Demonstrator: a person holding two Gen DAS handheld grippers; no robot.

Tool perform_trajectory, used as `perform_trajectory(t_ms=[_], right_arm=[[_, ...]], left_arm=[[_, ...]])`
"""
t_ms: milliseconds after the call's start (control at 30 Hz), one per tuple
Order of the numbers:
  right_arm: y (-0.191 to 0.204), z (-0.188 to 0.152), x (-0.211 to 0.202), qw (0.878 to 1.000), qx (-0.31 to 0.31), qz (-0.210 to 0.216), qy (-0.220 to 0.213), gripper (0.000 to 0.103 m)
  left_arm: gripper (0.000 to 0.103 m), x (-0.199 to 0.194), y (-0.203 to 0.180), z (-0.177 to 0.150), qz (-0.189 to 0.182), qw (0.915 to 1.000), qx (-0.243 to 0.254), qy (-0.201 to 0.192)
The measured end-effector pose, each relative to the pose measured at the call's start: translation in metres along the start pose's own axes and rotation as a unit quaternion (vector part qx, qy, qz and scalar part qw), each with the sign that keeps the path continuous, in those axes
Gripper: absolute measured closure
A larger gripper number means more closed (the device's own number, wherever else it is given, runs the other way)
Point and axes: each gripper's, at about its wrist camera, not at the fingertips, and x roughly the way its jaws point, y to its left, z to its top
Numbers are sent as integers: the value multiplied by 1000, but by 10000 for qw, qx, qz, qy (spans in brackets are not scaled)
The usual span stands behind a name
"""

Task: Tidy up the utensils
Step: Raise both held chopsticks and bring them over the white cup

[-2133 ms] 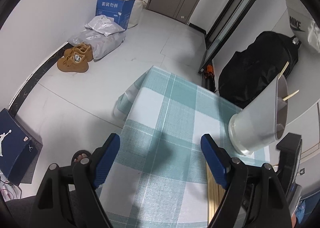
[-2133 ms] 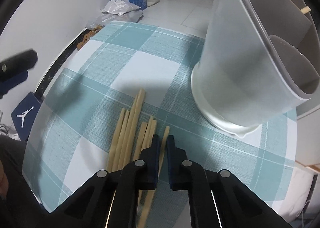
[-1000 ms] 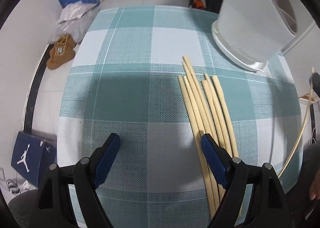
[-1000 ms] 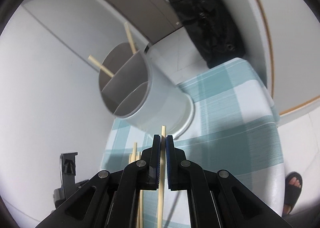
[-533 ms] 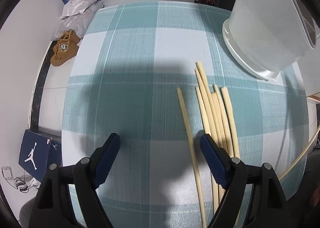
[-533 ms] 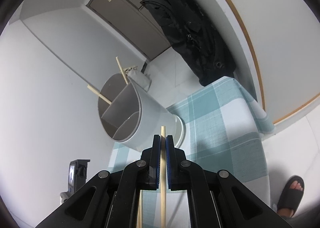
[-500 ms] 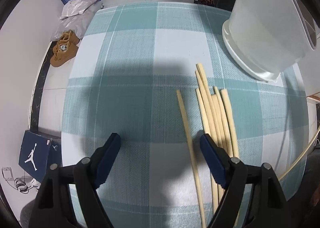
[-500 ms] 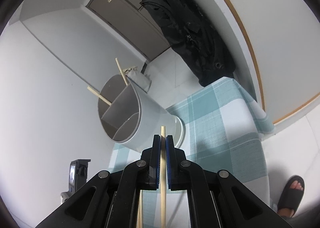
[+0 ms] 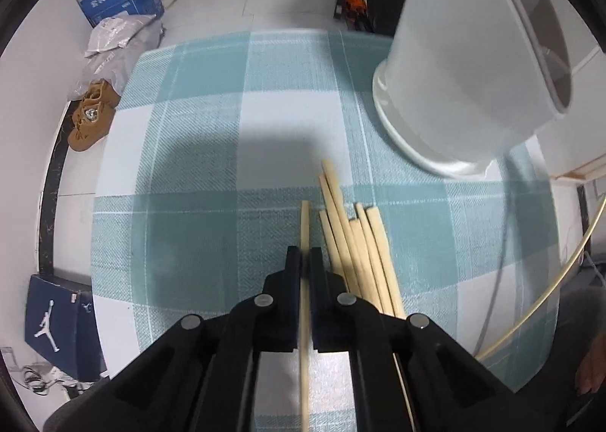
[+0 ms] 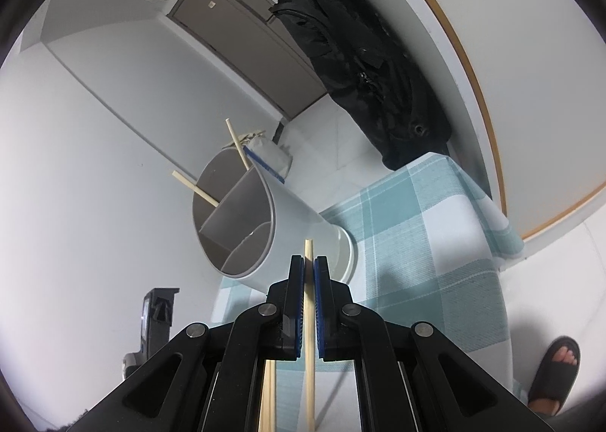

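Left wrist view. The left gripper (image 9: 305, 256), whose jaws stood wide half a second earlier, is now clenched on a single chopstick (image 9: 304, 227) that lay apart to the left of the loose bundle of chopsticks (image 9: 354, 242). The bundle remains on the checked tablecloth (image 9: 197, 174), just beside the gripper's right finger. The white utensil holder (image 9: 466, 83) stands at the far right of the cloth. This closing likely marks the start of the next pick; the stick does not appear lifted yet. The holder's rim is cut off at the frame edge, and the bundle's near ends are hidden behind the gripper body, so its count is uncertain.

Right wrist view. The right gripper (image 10: 309, 265) grasps a second chopstick (image 10: 309, 280), as it did a second ago, its tip pointing toward the divided holder (image 10: 242, 220), where two sticks (image 10: 212, 174) already lean in the rear compartment. Delivery seems imminent. Whether the tip is above the opening or short of it cannot be judged. A sandalled foot (image 10: 555, 367) shows at lower right.
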Motion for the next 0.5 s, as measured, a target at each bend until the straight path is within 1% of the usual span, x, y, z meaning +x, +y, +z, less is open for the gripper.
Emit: perform_trajectory(t_ms=[67, 100, 133, 200, 300, 367, 500], right_arm=[[4, -1, -1, 9999, -94, -30, -32, 99], [6, -3, -2, 9998, -177, -36, -57, 99], [9, -3, -3, 9997, -247, -24, -75, 99], [15, -6, -6, 9990, -428, 17, -137, 99], [27, -10, -10, 9975, -656, 131, -207, 99], [39, -15, -13, 9955, -902, 128, -266, 99], [62, -24, -17, 9903, -1336, 170, -355, 99]], left_arm=[[103, -13, 2, -3, -180, 9992, -101, -352], [103, -20, 1, -4, -207, 9983, -113, -531], [103, -31, 1, -8, -234, 9965, -126, -796], [103, -53, 2, -17, -258, 9912, -109, -1293], [103, -77, 2, -32, -342, 9819, -119, -1860], [103, -87, 3, -39, -480, 9772, -146, -2063], [103, -98, 9, -47, -553, 9690, -199, -2400]])
